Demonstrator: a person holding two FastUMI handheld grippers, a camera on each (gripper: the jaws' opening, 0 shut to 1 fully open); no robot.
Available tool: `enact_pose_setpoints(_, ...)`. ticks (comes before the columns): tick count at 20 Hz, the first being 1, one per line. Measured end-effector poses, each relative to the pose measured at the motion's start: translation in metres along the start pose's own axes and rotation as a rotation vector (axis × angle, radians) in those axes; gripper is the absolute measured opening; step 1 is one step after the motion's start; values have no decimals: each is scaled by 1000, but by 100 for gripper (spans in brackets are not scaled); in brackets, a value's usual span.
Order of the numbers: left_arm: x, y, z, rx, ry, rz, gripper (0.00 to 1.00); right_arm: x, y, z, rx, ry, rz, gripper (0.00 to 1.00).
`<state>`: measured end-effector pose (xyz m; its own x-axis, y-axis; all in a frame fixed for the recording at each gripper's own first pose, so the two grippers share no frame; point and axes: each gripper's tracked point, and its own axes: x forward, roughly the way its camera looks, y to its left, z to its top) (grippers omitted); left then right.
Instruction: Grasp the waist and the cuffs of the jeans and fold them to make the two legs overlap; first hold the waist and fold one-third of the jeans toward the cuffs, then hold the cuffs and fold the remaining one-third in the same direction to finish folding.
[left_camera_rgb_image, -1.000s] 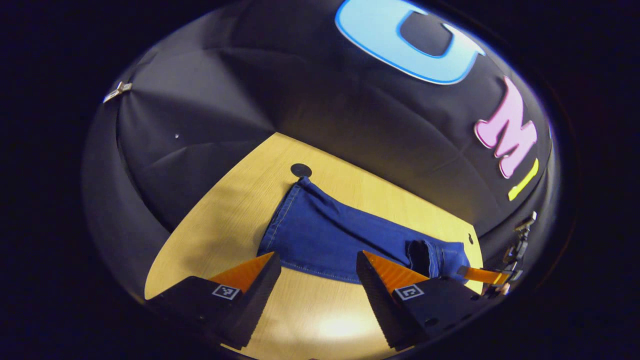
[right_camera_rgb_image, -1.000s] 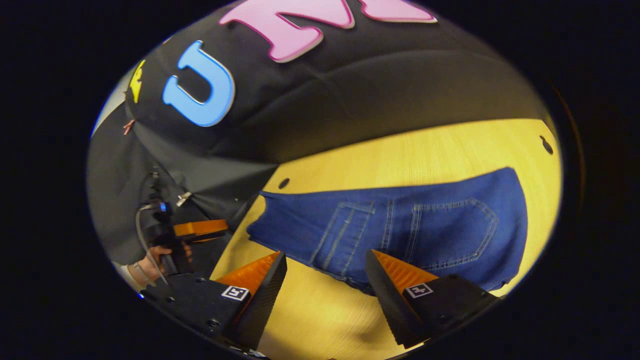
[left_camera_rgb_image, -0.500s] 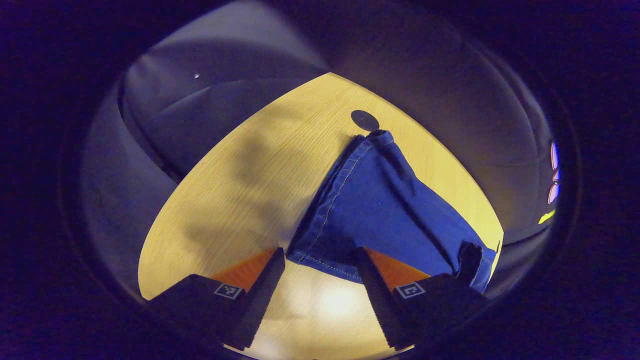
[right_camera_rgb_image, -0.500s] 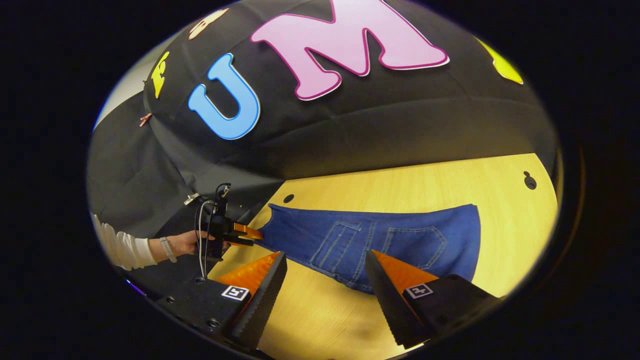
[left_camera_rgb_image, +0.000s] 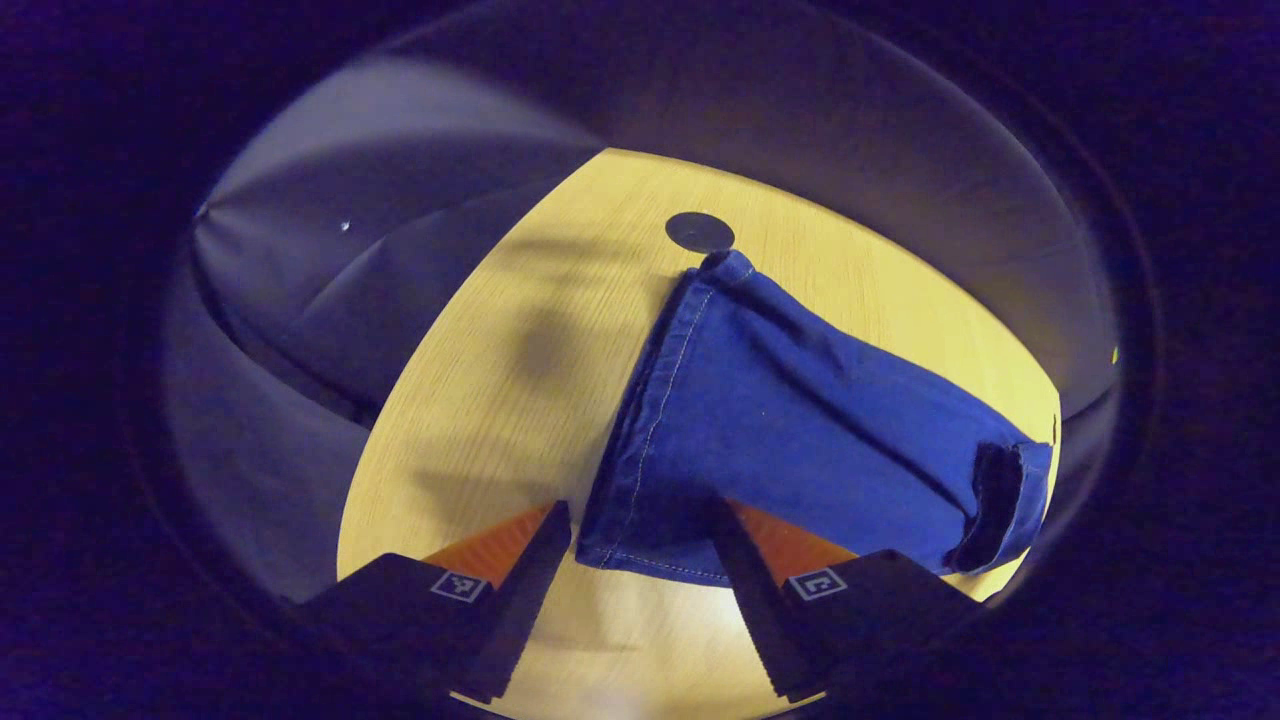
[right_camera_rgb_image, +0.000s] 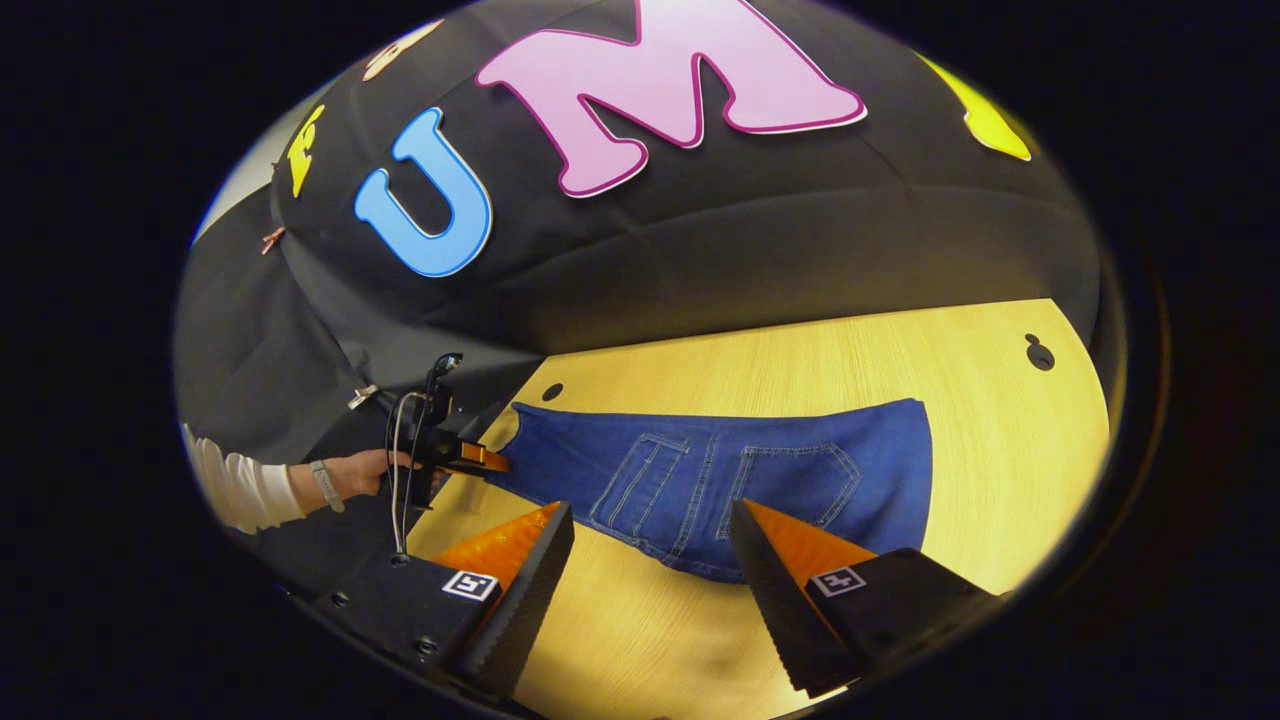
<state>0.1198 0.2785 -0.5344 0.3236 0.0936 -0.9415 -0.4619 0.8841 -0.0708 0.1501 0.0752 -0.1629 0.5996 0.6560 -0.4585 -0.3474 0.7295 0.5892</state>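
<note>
At 6 o'clock in left gripper view, left gripper (left_camera_rgb_image: 640, 545), jaws wide, has closed in on jeans (left_camera_rgb_image: 800, 420) cuff corner since 1 s ago, w/ right gripper (right_camera_rgb_image: 650, 560) also wide, off the waist—cuff grasp looks imminent.

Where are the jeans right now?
The jeans lie flat on the wooden table, pocket side up in the right gripper view; in the left gripper view their cuff end lies just ahead of the left gripper.

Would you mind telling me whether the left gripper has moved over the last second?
Yes. The left gripper has come in to the jeans cuff end by the table corner.
</note>
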Motion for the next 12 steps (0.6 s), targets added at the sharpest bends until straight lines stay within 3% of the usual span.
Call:
enact_pose_setpoints(2,-1,-7,4,38,-5,-5,93,1,-1,-1,3,3,-3,97)
enact_pose_setpoints(4,1,-20,-1,68,-4,-64,80,2,-1,-2,10,1,-1,97)
enact_pose_setpoints(7,4,-31,8,79,1,-43,21,0,-2,-3,13,7,-1,97)
enact_pose_setpoints(12,-6,-38,8,18,-21,-85,7,-10,-6,-1,0,-11,-6,97)
